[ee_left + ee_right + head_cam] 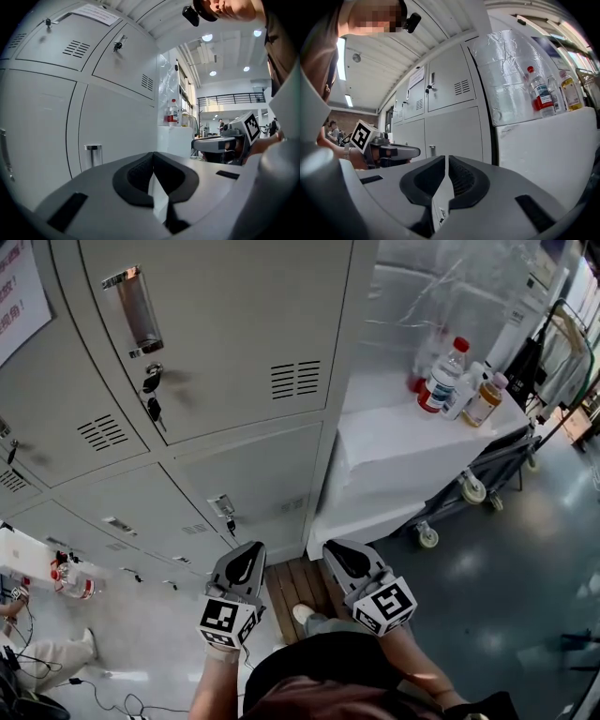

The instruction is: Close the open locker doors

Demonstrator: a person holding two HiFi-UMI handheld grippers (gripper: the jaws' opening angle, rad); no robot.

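The grey lockers fill the left of the head view, and every door I can see lies flush. The upper door has a metal handle with keys hanging in its lock. The lower door has a small handle. My left gripper and right gripper hang side by side below the lockers, clear of them. The left gripper and the right gripper are both shut with nothing between the jaws.
A white-covered cart on casters stands right of the lockers, with bottles on top. A wooden pallet lies at the lockers' foot by the person's shoe. A clothes rack stands far right.
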